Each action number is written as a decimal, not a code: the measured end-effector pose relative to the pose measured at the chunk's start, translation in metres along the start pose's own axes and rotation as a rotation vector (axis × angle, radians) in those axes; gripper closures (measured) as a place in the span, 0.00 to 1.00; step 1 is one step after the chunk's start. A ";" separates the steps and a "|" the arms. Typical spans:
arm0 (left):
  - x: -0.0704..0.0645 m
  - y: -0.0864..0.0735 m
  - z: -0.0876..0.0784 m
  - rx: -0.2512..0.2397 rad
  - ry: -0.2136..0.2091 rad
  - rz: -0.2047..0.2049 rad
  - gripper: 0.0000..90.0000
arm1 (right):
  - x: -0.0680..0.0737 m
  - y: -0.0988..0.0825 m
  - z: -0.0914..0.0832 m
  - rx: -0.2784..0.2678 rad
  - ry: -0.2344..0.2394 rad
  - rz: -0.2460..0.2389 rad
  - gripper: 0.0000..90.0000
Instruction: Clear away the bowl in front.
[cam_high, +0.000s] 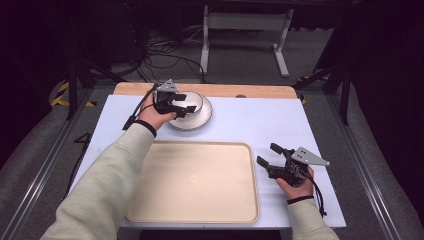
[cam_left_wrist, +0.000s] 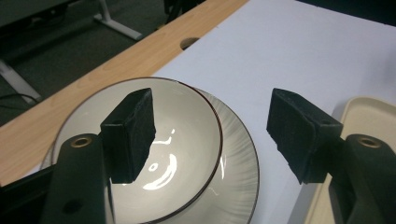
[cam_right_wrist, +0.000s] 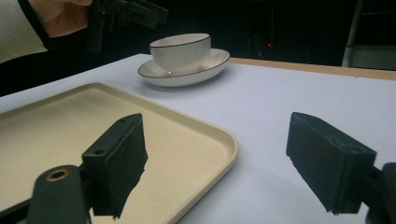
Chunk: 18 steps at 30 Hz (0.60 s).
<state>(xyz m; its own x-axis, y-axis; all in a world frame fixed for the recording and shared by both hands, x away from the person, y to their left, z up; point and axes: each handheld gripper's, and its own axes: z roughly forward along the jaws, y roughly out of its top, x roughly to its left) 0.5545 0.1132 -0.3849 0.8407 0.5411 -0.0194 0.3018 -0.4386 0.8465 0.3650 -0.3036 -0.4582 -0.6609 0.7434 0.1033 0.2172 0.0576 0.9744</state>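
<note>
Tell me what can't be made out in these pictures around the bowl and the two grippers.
- Bowl rim, high view: partly covered by the left gripper, so any touch there is hidden.
- Saucer, left gripper view: near side cut off by the bottom edge and jaws.
- Tray, right gripper view: far end cut off at the left edge.
- Right gripper: nothing shows between its open jaws.
</note>
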 end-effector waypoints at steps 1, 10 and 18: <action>0.000 0.000 0.002 0.008 -0.002 0.004 0.38 | 0.000 0.000 0.000 0.001 0.000 0.000 0.23; 0.001 0.004 0.013 0.136 -0.016 0.032 0.46 | 0.000 0.000 0.000 -0.001 0.000 -0.002 0.22; 0.002 0.006 0.022 0.282 0.004 0.119 0.50 | 0.000 0.000 0.000 -0.001 0.002 -0.003 0.22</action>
<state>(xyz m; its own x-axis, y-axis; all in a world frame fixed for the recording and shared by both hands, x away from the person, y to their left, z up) 0.5682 0.0957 -0.3921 0.8763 0.4761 0.0735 0.3146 -0.6811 0.6612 0.3649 -0.3036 -0.4582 -0.6632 0.7416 0.1008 0.2141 0.0590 0.9750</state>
